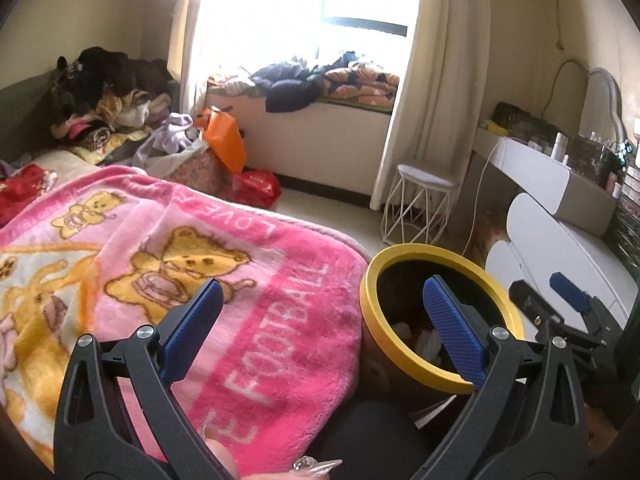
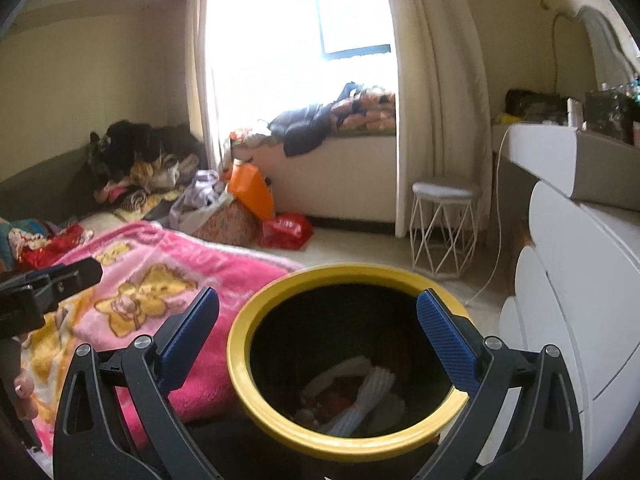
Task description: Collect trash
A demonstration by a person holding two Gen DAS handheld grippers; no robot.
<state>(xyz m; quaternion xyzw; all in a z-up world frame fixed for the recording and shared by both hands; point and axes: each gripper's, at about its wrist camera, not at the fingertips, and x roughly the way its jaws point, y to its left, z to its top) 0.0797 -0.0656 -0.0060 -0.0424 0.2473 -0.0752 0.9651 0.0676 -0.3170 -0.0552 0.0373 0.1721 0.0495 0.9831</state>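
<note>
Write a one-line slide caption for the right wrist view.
Open right gripper poised over a yellow-rimmed trash bin holding crumpled white tissues, beside a pink blanket.

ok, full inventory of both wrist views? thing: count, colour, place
trash bin: 1, yellow rim, dark inside, on the floor beside the bed
trash: several pieces, mostly white, in the bin
blanket: 1, pink with bear print, on the bed
stool: 1, white wire, by the curtain
dresser: 1, white, right side
orange bag: 1, past the bed
red bag: 1, on the floor
left claw: open, empty
right claw: open, empty, over the bin
</note>
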